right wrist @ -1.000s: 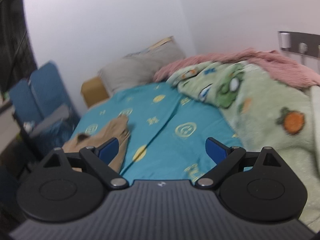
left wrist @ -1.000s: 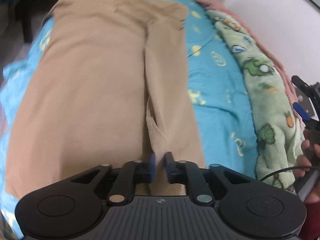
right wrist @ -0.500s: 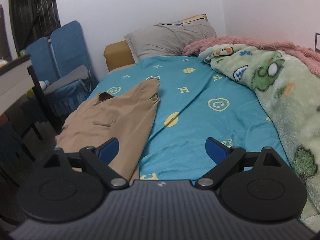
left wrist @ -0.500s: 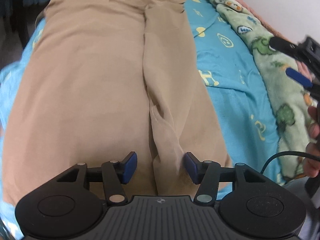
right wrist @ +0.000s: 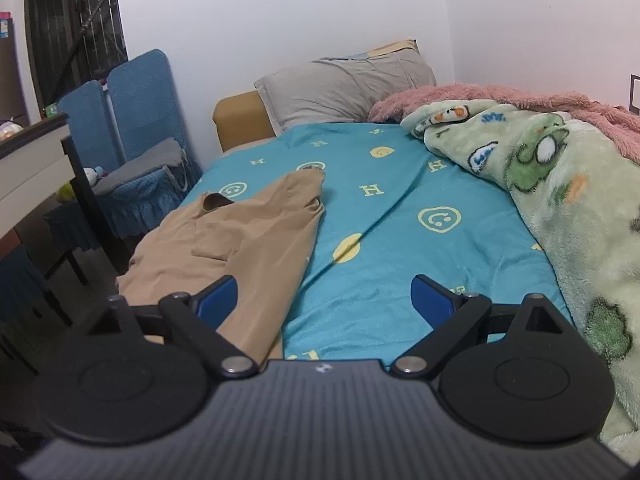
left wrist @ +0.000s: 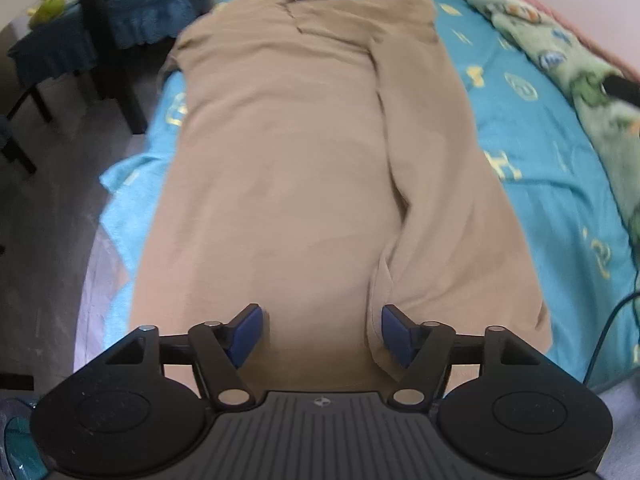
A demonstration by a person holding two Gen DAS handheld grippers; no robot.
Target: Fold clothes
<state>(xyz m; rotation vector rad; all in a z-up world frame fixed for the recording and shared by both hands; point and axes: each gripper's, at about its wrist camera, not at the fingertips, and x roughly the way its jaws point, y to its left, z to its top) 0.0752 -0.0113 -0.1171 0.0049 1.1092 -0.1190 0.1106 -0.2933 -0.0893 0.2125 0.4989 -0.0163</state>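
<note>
The tan garment [left wrist: 288, 168] lies lengthwise along the bed's left half on the turquoise sheet [right wrist: 400, 248], its left edge running close to the mattress edge above the floor [left wrist: 44, 216], its right side folded over in a long flap, with open sheet between it and the green blanket [right wrist: 560, 208] heaped along the wall side. The left gripper [left wrist: 322, 330] has just been opening and stands released over the near hem, pads pressing nothing, while the right gripper [right wrist: 324, 296] hovers spread wide and empty above the sheet. The sheet's print shows smiley faces and a readable letter "H" [right wrist: 370, 190]; no brand is legible.
</note>
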